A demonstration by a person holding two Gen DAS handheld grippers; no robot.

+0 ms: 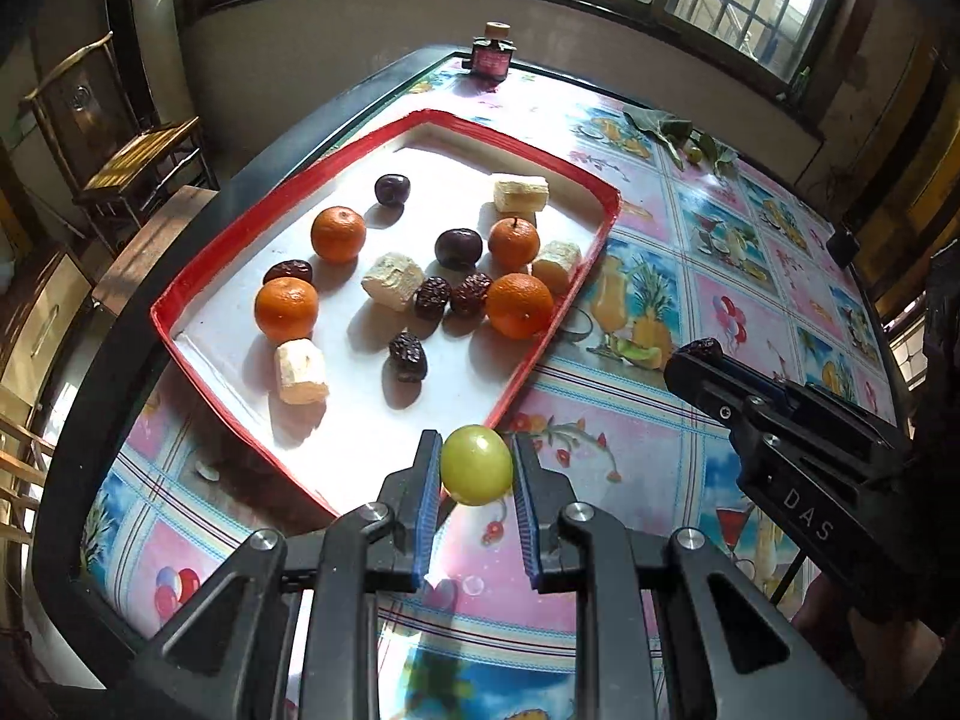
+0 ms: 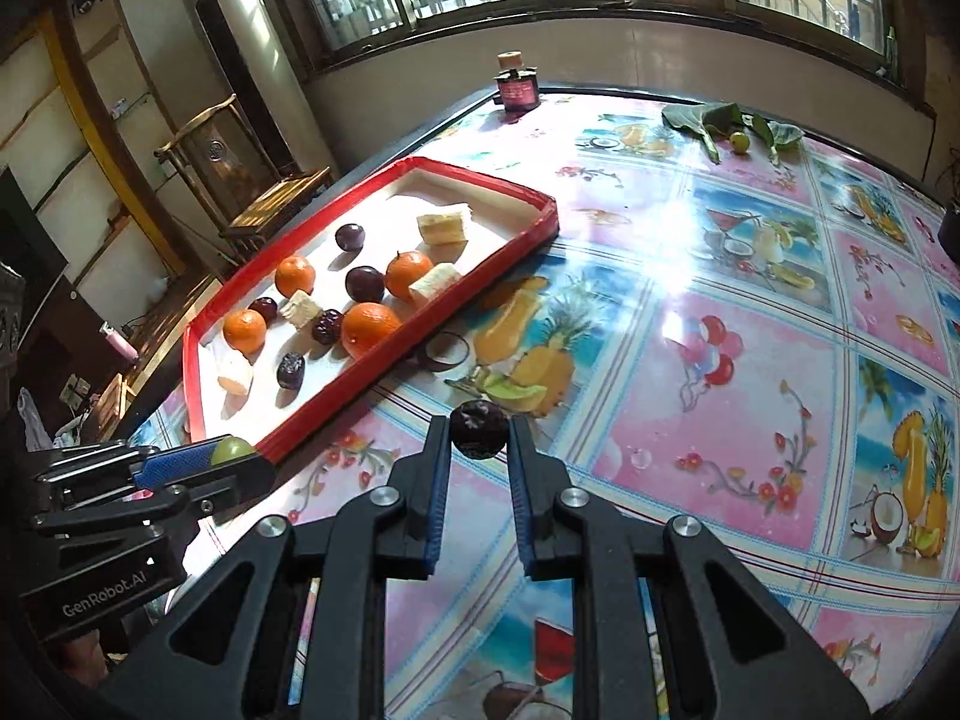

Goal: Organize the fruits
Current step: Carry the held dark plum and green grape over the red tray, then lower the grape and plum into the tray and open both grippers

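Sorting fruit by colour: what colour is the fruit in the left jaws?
Yellow-green; the grape shows best in the left wrist view.

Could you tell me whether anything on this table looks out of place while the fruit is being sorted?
One small green fruit lies apart from the rest, among loose leaves at the table's far edge, while the other fruit sits in the red tray or in the grippers. Nothing looks spilled or damaged.
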